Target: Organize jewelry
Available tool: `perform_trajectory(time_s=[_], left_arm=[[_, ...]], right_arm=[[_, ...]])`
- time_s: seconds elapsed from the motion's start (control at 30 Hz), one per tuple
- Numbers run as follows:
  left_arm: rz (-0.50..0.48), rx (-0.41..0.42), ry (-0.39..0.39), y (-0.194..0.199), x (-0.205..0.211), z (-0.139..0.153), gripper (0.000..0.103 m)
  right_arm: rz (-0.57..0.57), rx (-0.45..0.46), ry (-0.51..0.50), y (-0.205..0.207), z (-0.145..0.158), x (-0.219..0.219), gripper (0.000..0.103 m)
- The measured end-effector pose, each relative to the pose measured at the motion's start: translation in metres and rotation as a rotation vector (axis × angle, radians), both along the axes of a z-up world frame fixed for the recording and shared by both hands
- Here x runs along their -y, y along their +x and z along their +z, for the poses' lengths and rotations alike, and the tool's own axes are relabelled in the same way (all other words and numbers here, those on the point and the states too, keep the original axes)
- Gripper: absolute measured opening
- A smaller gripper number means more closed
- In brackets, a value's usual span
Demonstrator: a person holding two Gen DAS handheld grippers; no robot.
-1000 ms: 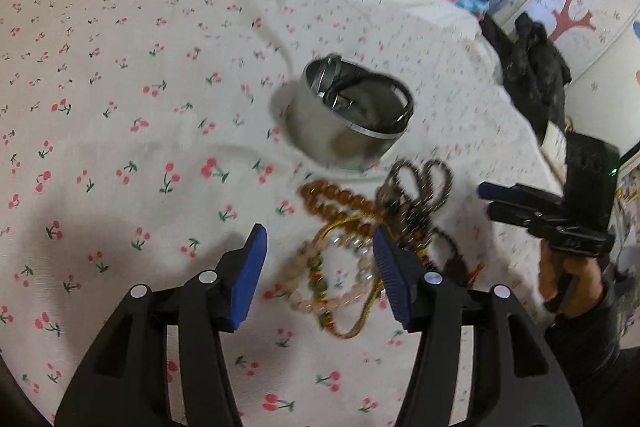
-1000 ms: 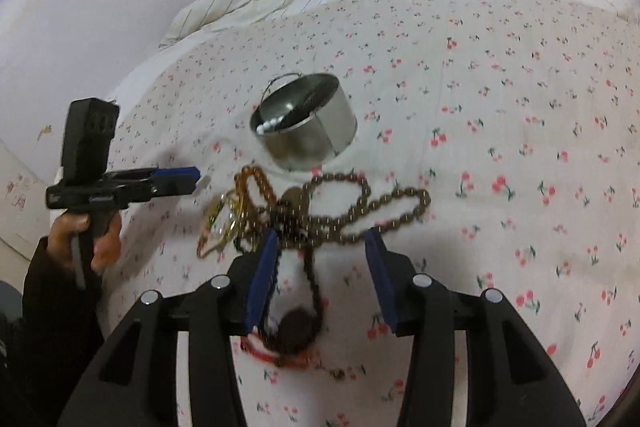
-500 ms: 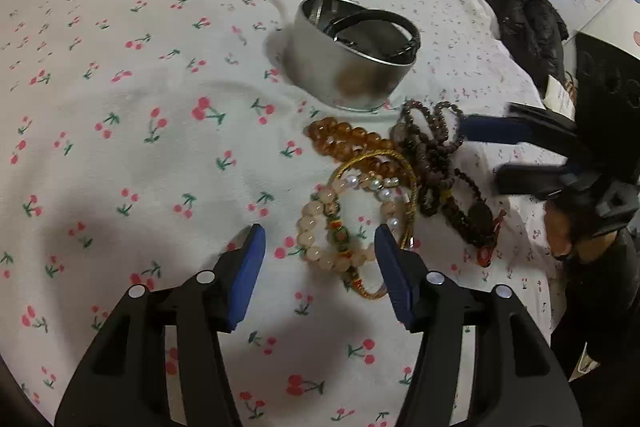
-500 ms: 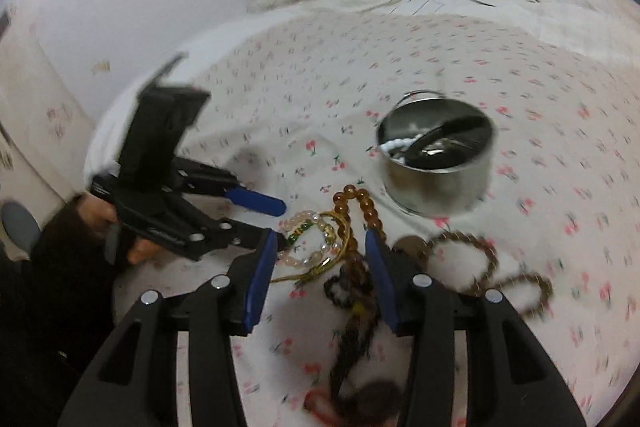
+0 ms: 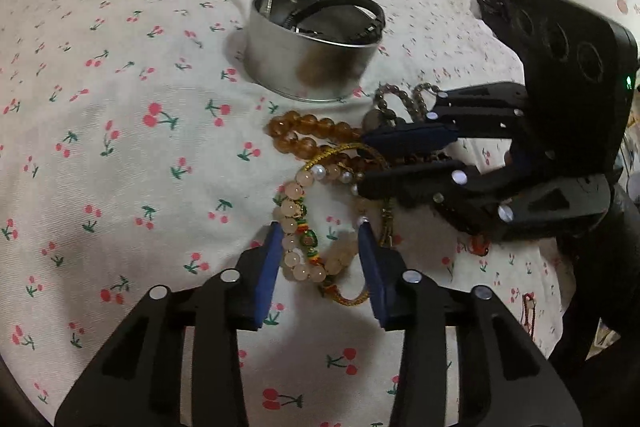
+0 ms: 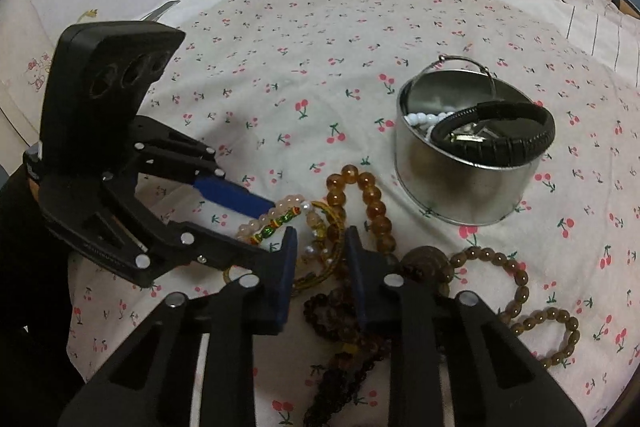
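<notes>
**Bead bracelets: both grippers closing in the tangle**

The pale bead bracelet (image 5: 298,227) lies in a tangled heap near the middle of the cherry-print bedsheet (image 5: 120,107), just in front of the metal tin (image 5: 312,59). It is light, limp and round-beaded, likely to slip; grip across one strand, clear of the amber bead bracelet (image 6: 368,199) and gold cord (image 5: 348,297) snagged with it.

The left gripper (image 5: 320,255) straddles the pale strand, jaws narrowing, not yet pressing. The right gripper (image 6: 320,259) narrows over the gold cord.

A second ago both stood wider and further back; the right one has swung across from the dark beads (image 6: 520,291).
</notes>
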State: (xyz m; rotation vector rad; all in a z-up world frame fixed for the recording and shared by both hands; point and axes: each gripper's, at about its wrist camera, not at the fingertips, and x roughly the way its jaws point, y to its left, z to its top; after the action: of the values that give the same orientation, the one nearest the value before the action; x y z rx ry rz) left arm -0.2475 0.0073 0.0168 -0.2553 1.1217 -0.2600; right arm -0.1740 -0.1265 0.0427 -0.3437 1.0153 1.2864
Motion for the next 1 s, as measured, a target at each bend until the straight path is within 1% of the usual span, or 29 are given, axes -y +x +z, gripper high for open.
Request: perform_trajectory(time_s=[0.07,0.13,0.2,0.3,0.37,0.47,0.6,0.63,0.67,0.7,0.73,0.8,0.93,1.0], left_arm=[[-0.001,-0.003,-0.006,-0.001,-0.001,0.001,0.031],[-0.002,-0.006,-0.017,-0.002,-0.002,0.001,0.025],[-0.009,-0.007,-0.023,-0.002,-0.002,0.002,0.022],[-0.007,-0.017,-0.033,-0.002,-0.005,0.001,0.022],[0.001,-0.025,-0.044,-0.002,-0.009,0.000,0.022],[0.017,-0.039,-0.067,-0.002,-0.014,-0.003,0.022],[0.012,-0.038,-0.046,0.000,-0.010,-0.003,0.021],[0.006,-0.035,-0.041,0.000,-0.009,-0.001,0.015],[-0.001,-0.032,-0.033,0.000,-0.007,-0.001,0.011],[-0.007,-0.028,-0.017,0.000,-0.005,0.001,0.009],[-0.006,-0.023,-0.017,0.000,-0.003,0.003,0.009],[-0.005,-0.009,-0.026,-0.002,-0.005,0.009,0.009],[0.005,0.030,-0.059,-0.006,-0.016,0.021,0.008],[0.002,0.052,-0.107,-0.009,-0.023,0.028,0.008]], right_arm=[[-0.003,-0.015,0.009,0.001,0.001,0.001,0.021],[-0.006,-0.038,0.022,0.002,0.002,0.003,0.019],[-0.005,-0.069,0.031,0.004,0.001,0.005,0.019],[-0.022,-0.150,0.056,0.012,-0.003,0.009,0.020],[-0.035,-0.180,0.065,0.016,-0.005,0.012,0.020],[-0.044,-0.161,0.046,0.017,-0.006,0.013,0.020],[-0.037,-0.142,0.034,0.016,-0.007,0.013,0.018],[-0.030,-0.128,0.032,0.014,-0.006,0.012,0.013],[-0.027,-0.123,0.033,0.013,-0.005,0.012,0.009],[-0.025,-0.109,0.034,0.011,-0.003,0.012,0.008],[-0.024,-0.095,0.032,0.009,-0.002,0.011,0.007],[-0.025,-0.076,0.036,0.006,0.000,0.011,0.006],[-0.048,-0.072,0.058,0.008,0.006,0.016,0.005],[-0.060,-0.084,0.068,0.011,0.009,0.021,0.005]])
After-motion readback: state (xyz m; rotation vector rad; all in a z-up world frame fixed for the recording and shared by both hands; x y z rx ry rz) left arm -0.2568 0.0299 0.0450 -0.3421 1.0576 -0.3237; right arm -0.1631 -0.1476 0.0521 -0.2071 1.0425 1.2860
